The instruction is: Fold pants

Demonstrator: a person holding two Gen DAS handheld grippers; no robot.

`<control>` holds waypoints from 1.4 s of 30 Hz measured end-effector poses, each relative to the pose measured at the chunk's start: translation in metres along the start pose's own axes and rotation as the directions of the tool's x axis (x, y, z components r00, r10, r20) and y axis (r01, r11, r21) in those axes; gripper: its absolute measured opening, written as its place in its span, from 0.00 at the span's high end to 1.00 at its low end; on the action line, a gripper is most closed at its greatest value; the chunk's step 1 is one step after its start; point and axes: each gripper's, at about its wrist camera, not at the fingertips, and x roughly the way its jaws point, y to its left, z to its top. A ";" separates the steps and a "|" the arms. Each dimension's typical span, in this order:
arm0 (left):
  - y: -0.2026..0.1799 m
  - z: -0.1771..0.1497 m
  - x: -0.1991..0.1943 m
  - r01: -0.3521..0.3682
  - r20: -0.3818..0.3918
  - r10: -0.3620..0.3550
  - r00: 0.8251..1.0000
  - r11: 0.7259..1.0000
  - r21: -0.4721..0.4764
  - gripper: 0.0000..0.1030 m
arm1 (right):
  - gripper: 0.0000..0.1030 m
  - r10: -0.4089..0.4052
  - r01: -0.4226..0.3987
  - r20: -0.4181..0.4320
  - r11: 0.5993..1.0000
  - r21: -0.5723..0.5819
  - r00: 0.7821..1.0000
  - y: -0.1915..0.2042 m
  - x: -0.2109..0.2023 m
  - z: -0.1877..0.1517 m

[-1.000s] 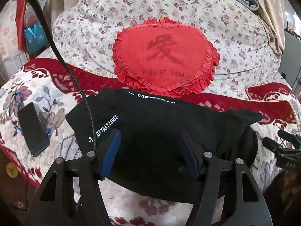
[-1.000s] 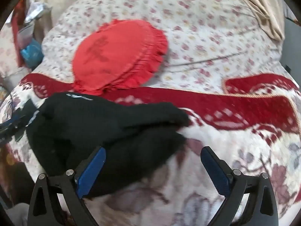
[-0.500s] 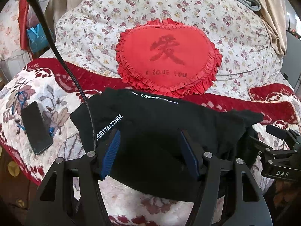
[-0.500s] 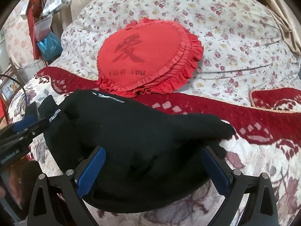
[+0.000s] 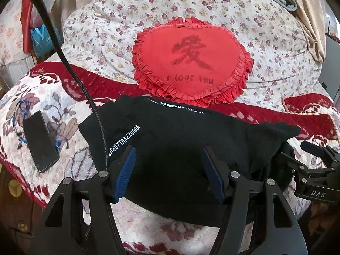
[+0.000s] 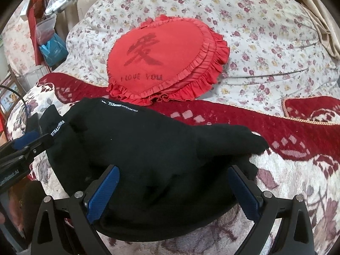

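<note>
Black pants (image 5: 180, 148) lie folded in a bundle on the red and white floral blanket (image 5: 53, 110), with a white-lettered waistband at the left. My left gripper (image 5: 170, 165) is open over the near edge of the bundle and holds nothing. My right gripper (image 6: 173, 189) is open wide over the bundle's near right part (image 6: 148, 148) and holds nothing. The right gripper also shows at the right edge of the left wrist view (image 5: 314, 170). The left gripper shows at the left edge of the right wrist view (image 6: 23, 146).
A red heart cushion (image 5: 191, 63) rests just behind the pants against a large floral pillow (image 5: 265, 31). A black phone (image 5: 40, 142) lies on the blanket left of the pants. A black cable (image 5: 63, 59) crosses the left. Bags (image 6: 51, 40) stand at the far left.
My right gripper has swung left and in, so the pants now lie between its fingers. My left gripper has shifted slightly left. The pants have not moved.
</note>
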 end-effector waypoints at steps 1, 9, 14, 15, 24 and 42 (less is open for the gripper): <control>0.000 0.000 0.000 0.000 -0.004 0.000 1.000 1.000 -0.001 0.38 | 0.03 -0.001 0.001 0.000 1.000 0.001 1.000 0.000 0.000 0.000; -0.004 -0.001 0.004 0.003 -0.017 -0.003 1.000 1.000 0.003 0.38 | 0.03 0.001 -0.001 -0.011 1.000 0.002 1.000 -0.001 0.003 -0.001; -0.001 -0.002 0.007 0.008 -0.029 -0.009 1.000 1.000 -0.013 0.38 | 0.03 -0.001 0.001 -0.020 1.000 0.003 1.000 -0.002 0.006 -0.002; 0.000 -0.003 0.007 0.009 -0.031 -0.009 0.999 1.000 -0.015 0.38 | 0.03 -0.001 0.001 -0.022 1.000 0.004 1.000 -0.002 0.007 -0.002; 0.003 -0.003 0.011 0.008 -0.042 -0.009 0.999 1.000 -0.027 0.38 | 0.03 -0.003 0.003 -0.033 1.000 0.002 0.999 -0.002 0.010 -0.003; 0.045 0.005 0.015 -0.046 -0.029 0.043 0.999 0.993 -0.111 0.38 | 0.03 0.075 -0.078 -0.048 0.995 -0.063 0.996 0.019 0.020 0.002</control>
